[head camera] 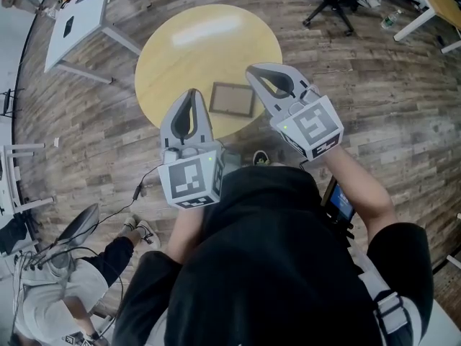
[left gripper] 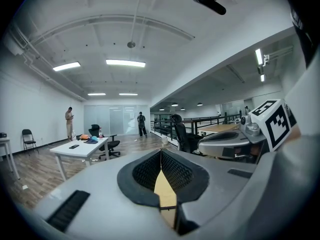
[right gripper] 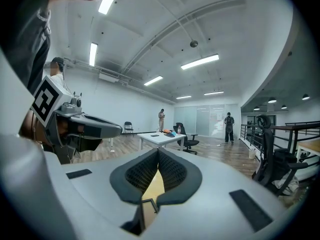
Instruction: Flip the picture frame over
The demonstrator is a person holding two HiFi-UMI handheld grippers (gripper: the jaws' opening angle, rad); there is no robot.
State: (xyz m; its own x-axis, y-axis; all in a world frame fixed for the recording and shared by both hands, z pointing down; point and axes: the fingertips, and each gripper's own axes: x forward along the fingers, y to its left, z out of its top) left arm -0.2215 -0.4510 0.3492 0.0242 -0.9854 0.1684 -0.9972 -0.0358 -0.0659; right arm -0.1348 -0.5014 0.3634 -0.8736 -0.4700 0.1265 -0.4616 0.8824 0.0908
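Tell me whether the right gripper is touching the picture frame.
Apart. The right gripper view shows the right gripper shut on nothing, aimed across the room, with the picture frame lying on the table well below its jaws.

Bright, even indoor light came from ceiling strip lights [left gripper: 125, 63]. Soft white glare lay on the round table [head camera: 209, 31]. Shadows were faint. All 3 views were sharp at centre; fisheye bending and dark vignetting marked the edges.
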